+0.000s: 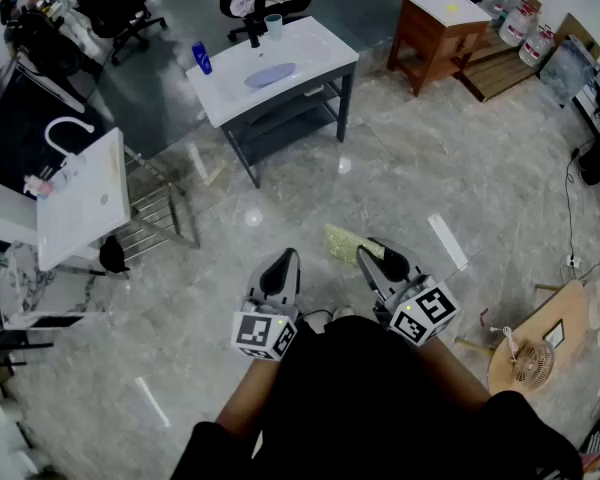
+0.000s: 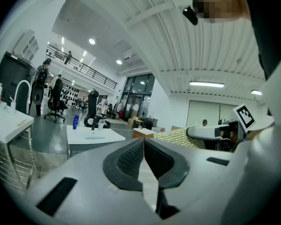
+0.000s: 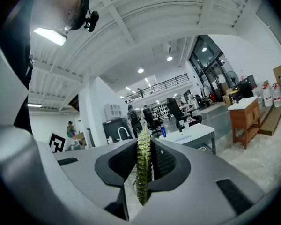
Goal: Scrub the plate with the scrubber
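Closest to us, the right gripper (image 3: 144,150) has its jaws clamped on the yellow-green scrubber (image 3: 142,172), which stands on edge between the ribbed pads and pokes out past the tips. Our left gripper (image 2: 144,154) has its jaws pressed together with nothing between them. We hold both about level and close to the body, at 6 o'clock in the head view, above bare marble floor (image 1: 400,178).

What we take to be the plate (image 1: 270,74), a pale blue oval, lies flat near the middle of the white bench (image 1: 315,46), up at 12 o'clock and well apart from both grippers. A blue bottle (image 1: 201,58) stands on the bench at the plate's 10 o'clock, and a cup (image 1: 272,25) stands near the far edge at its 12 o'clock.

We judge the task barely begun. The scrubber is in hand, which is the only part done, and it is nowhere near the plate. What remains is to cross the floor to the bench, bring the scrubber onto the plate and scrub it. The empty left gripper would be free to steady the plate.
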